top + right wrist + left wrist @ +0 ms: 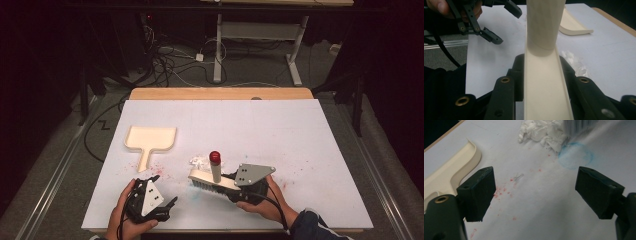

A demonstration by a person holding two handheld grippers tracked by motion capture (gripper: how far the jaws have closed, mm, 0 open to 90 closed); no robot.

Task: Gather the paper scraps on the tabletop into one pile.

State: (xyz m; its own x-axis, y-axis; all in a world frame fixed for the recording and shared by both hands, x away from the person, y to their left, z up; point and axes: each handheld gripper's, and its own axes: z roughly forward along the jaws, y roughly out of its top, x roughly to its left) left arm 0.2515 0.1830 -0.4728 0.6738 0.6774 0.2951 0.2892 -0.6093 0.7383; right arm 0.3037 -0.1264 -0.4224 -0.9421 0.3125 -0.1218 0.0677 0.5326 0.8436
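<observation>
A cream hand brush (212, 179) with an upright, red-capped handle (215, 157) stands bristles down on the white-covered table (300, 150). My right gripper (232, 186) is shut on the brush's back end; in the right gripper view the cream brush body (544, 85) runs between the jaws up to the handle (545, 22). A small heap of white scraps (196, 161) lies just beyond the bristles. A cream dustpan (150, 138) lies flat at the left, handle toward me. My left gripper (165, 189) hovers open and empty at the near left edge, its jaws wide apart (534, 192) over pink specks.
Red and pink specks are scattered near the dustpan handle, and a pale blue ring stain (575, 155) marks the cover beside the scraps (541, 132). The table's wooden far edge (220, 93) shows past the cover. Cables and desk legs (218, 50) lie on the floor behind.
</observation>
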